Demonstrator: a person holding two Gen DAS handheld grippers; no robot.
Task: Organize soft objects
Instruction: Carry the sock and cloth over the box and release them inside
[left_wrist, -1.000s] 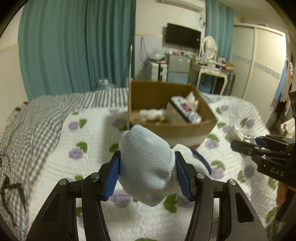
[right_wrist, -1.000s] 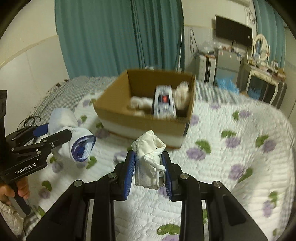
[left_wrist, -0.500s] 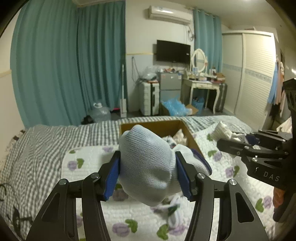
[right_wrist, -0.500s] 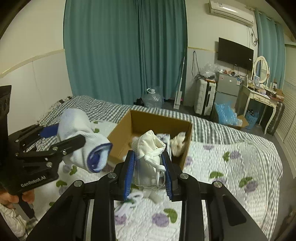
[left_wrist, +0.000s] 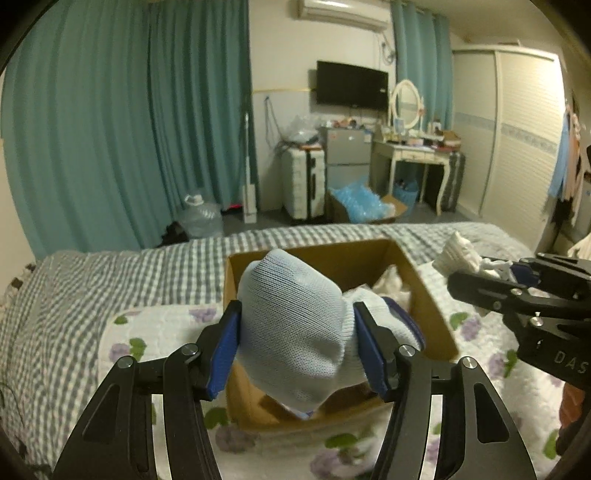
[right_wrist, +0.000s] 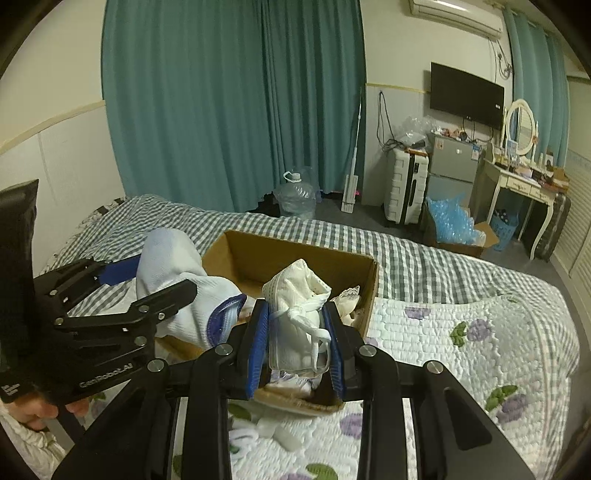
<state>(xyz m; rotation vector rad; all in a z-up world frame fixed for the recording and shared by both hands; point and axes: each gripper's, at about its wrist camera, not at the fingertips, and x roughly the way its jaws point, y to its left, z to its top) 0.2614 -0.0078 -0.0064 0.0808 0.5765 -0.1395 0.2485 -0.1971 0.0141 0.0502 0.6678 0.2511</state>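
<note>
My left gripper is shut on a pale blue sock with a dark blue cuff and holds it over the open cardboard box on the bed. My right gripper is shut on a white face mask with ear loops, also over the box. The sock and left gripper show at the left in the right wrist view. The mask and right gripper show at the right in the left wrist view. White soft items lie inside the box.
The bed has a white quilt with purple flowers over a grey checked sheet. Small white items lie on the quilt in front of the box. Beyond the bed are teal curtains, a water jug, a suitcase and a dressing table.
Both grippers have risen and moved forward with their loads; they now hang over the box, which sits lower and closer in both views. The grips have not changed.
</note>
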